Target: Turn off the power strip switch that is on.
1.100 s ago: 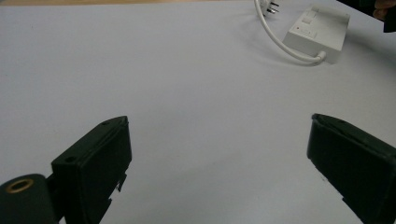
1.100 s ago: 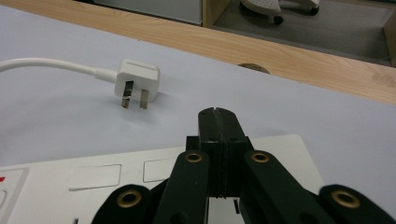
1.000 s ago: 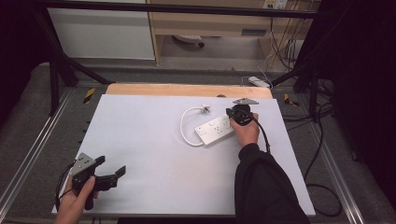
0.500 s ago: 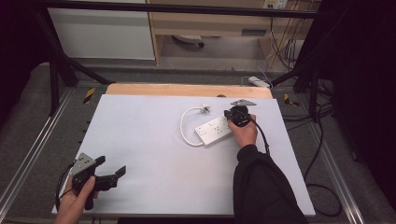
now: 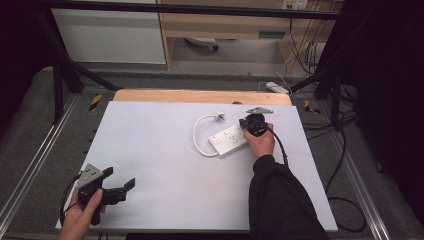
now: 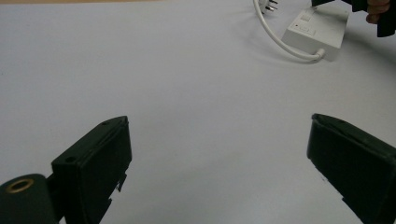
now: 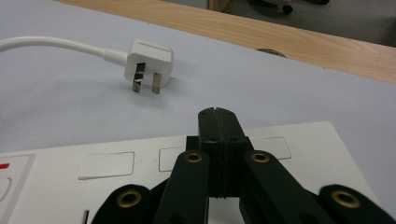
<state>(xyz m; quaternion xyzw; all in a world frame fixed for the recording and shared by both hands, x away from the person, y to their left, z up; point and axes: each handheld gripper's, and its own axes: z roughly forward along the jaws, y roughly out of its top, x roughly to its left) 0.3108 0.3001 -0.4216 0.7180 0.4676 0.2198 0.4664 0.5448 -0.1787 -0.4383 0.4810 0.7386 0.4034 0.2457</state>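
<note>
The left gripper [image 5: 121, 185] sits at the desk's [image 5: 160, 150] near-left corner, its 2 jaws spread wide over bare surface; the right gripper [image 7: 217, 122], jaws pressed together and holding nothing, hovers above the white power strip [image 5: 230, 140] towards the far-right, its plug [image 7: 148, 64] lying just beyond.

Black grippers [image 5: 116, 187], brass screws, grey plate; black sleeve [image 5: 280, 200].
</note>
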